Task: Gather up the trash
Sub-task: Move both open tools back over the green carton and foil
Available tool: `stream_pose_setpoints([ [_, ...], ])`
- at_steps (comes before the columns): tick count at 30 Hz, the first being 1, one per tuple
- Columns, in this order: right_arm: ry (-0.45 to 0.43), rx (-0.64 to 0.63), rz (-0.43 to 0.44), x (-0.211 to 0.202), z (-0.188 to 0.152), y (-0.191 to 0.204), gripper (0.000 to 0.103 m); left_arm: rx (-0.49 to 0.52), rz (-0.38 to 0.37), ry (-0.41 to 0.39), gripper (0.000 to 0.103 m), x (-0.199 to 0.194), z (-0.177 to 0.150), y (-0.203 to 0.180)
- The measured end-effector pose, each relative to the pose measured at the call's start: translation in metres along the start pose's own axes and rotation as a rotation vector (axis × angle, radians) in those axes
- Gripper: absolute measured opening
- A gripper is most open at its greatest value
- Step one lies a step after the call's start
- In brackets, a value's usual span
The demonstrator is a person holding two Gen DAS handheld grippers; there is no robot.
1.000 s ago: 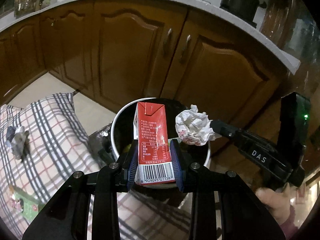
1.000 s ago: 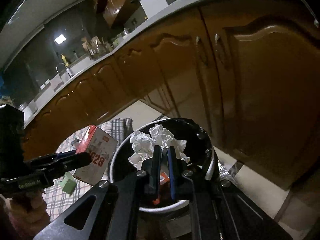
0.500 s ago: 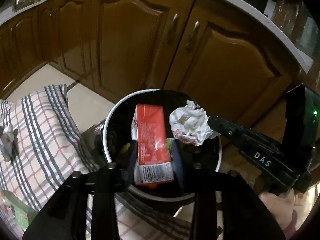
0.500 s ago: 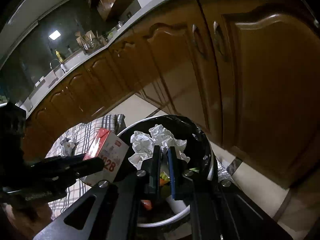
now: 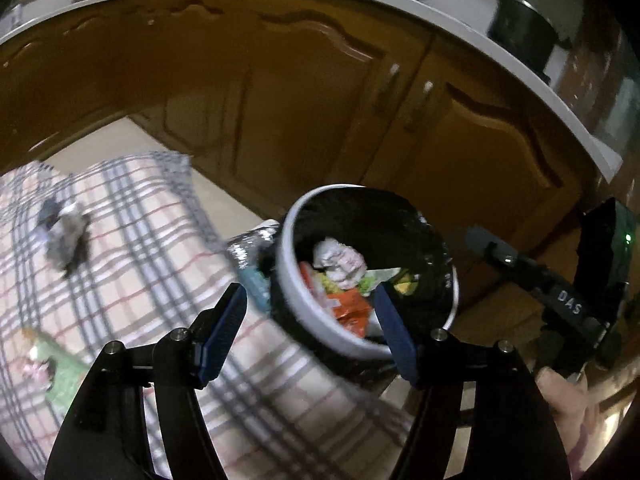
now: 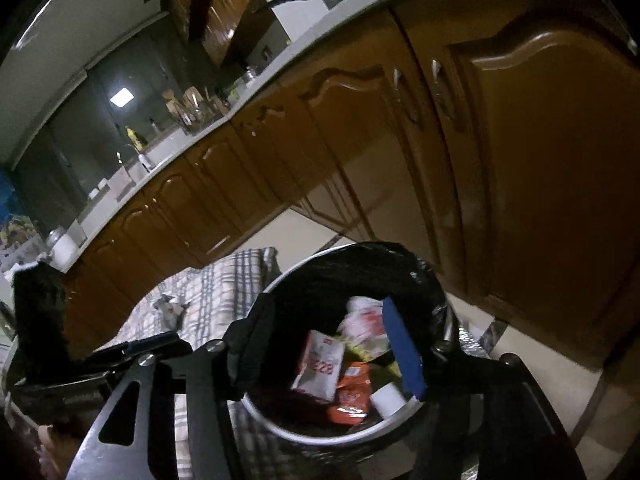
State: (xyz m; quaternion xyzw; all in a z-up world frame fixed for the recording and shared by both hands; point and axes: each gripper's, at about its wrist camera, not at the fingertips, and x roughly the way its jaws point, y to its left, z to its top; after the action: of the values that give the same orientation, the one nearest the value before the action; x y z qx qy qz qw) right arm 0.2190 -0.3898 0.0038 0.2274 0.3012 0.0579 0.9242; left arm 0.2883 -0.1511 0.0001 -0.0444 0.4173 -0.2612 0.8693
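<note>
A white-rimmed bin (image 5: 291, 280) lined with a black bag (image 6: 360, 266) stands on the floor by the cabinets. Inside it lie the red and white carton (image 6: 322, 364), the crumpled paper ball (image 5: 340, 258) (image 6: 362, 318) and an orange wrapper (image 5: 350, 312). My left gripper (image 5: 310, 332) hovers over the bin's near-left rim, its jaws opening with nothing between them. My right gripper (image 6: 326, 354) hangs over the bin mouth, jaws opening, also holding nothing. A grey crumpled scrap (image 5: 64, 236) (image 6: 170, 308) lies on the checked cloth (image 5: 152, 264).
Brown cabinet doors (image 5: 304, 92) with metal handles stand close behind the bin, under a pale countertop (image 5: 520, 72). A green packet (image 5: 60, 376) rests on the cloth's near-left part. Pale floor tiles (image 6: 304, 232) show between cloth and cabinets. A hand (image 5: 568, 404) holds the right gripper.
Both grippers have opened: the carton left the left jaws and the paper ball left the right jaws, and both now lie in the bin. My left gripper shifted leftward.
</note>
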Motion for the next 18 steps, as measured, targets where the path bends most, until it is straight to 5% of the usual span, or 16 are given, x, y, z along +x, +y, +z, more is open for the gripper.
stream_pose_setpoints([
  [18, 0.097, -0.074, 0.164, 0.032, -0.033, 0.084, 0.064, -0.190, 0.156, -0.072, 0.067, -0.082, -0.045, 0.118],
])
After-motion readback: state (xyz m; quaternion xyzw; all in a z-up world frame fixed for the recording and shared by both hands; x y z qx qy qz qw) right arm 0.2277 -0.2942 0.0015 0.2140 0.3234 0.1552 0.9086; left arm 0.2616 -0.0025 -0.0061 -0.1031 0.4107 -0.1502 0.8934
